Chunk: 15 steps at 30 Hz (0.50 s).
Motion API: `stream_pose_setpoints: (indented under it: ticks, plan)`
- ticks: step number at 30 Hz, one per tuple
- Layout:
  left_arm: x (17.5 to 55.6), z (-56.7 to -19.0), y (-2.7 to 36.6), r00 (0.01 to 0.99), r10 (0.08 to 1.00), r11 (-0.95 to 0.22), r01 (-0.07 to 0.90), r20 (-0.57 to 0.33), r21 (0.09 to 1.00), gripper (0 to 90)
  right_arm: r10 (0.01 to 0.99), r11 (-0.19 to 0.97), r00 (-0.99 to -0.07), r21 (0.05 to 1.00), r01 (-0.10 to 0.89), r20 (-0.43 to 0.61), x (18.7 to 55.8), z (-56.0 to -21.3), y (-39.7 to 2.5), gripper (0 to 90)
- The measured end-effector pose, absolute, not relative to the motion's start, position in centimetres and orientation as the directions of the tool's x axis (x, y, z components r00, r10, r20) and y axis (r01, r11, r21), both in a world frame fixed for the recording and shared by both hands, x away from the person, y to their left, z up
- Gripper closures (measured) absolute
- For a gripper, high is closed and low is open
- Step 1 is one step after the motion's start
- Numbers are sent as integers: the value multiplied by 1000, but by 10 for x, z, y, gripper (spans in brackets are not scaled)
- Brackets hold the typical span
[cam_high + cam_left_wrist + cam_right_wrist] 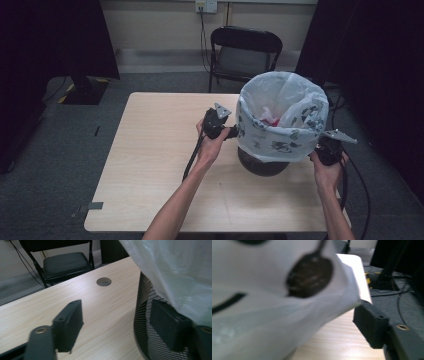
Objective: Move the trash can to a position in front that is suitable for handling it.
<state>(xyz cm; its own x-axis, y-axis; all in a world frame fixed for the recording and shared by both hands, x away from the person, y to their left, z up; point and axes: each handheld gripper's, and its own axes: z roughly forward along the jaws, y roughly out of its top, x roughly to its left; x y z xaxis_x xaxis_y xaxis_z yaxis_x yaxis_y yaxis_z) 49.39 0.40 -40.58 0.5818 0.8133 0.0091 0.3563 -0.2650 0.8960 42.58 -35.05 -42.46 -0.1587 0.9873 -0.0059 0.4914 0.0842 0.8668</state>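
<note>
While the white printed bag (282,117) hangs folded over the rim of the black mesh bin (262,165), both tools close on it from opposite flanks. Bin stands upright on the bench (160,165), long axis vertical, mouth pointing up; bag lines it and drapes down the outside, leaving the lower mesh bare. Something red and white lies inside the bag, too small to identify. Left tool (227,131) sits against the bin's side; in the left gripper view its jaws stand wide, one jaw over open bench, the other pressed near the mesh (145,322) just under the bag's hem (180,280). Nothing is gripped between them. Right tool (320,147) is at the opposite side, below the bag's overhang; in the right gripper view one jaw (370,325) shows beside the draped plastic (274,302), the other is hidden behind the bag, so I cannot tell whether it is open or clamped on the film. Judgement: the two-sided approach suits working the bag's skirt, either seating it on the rim or freeing it for lifting out; the left jaw near the hem looks placed to catch the plastic edge. Further out from the left tool: a round cable hole (104,281) in the bench top, then a black folding chair (245,52) beyond the bench's far edge. Cables trail from both tools toward the person's forearms.
</note>
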Motion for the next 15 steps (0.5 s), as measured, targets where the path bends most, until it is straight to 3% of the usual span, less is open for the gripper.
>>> stream_pose_setpoints:
  ticks: [2,4,7,15]
  plan:
    - [493,-405,7,592,806,-269,373,-4,888,362,984,89,-180,872,482,-1,426,-426,-346,447]
    - [492,-402,13,600,799,-309,353,40,883,366,980,58,-193,869,491,43,426,-427,-343,474]
    - [491,-403,20,608,794,-294,361,15,885,410,972,53,-226,867,496,70,425,-427,-340,474]
    - [477,-406,51,614,789,-269,369,-15,890,431,952,72,-294,870,488,86,417,-428,-321,481]
